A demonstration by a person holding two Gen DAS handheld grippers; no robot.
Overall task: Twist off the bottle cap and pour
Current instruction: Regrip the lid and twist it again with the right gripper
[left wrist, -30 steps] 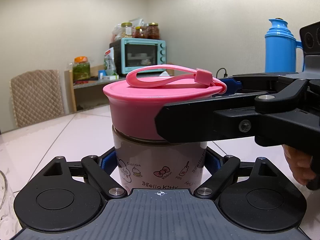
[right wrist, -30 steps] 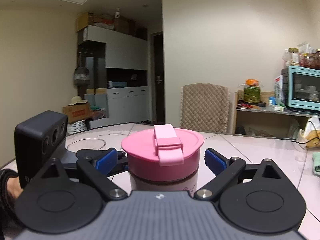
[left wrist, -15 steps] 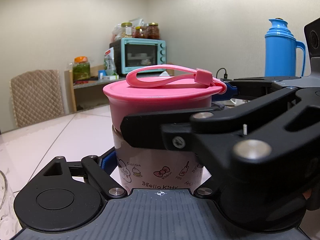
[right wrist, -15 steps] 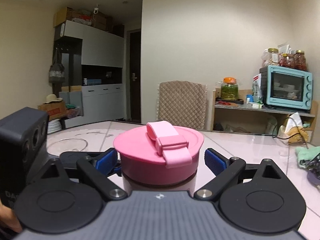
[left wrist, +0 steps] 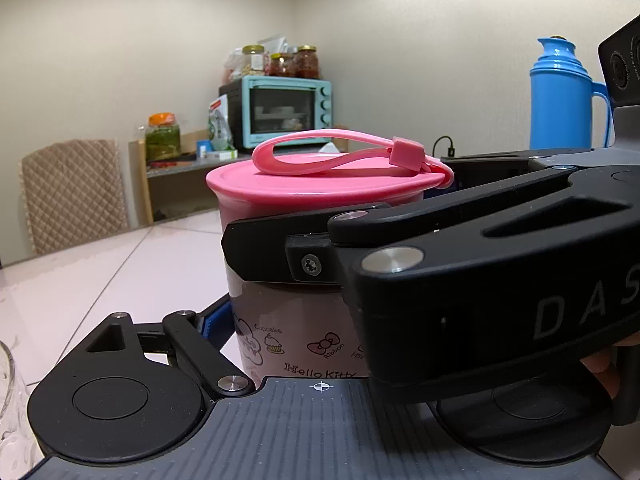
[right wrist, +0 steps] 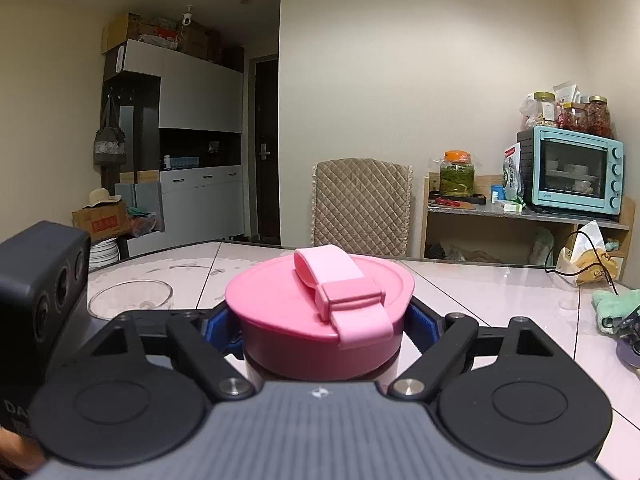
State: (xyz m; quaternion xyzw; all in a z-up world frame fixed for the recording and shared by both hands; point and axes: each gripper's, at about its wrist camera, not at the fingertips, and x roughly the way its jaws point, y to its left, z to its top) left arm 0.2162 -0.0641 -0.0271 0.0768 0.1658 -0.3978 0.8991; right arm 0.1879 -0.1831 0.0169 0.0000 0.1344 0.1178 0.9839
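Cap (right wrist: 320,320) remains on the bottle (left wrist: 296,336) at frame centre; left gripper (left wrist: 296,320) pinches the body, right gripper (right wrist: 320,328) pinches the cap. Unscrewing and pouring into the glass (right wrist: 130,300) both remain.

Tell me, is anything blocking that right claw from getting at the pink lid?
Nothing visible does. The right gripper already has its blue pads pressed against both sides of the pink cap, while the left gripper clamps the bottle body below.
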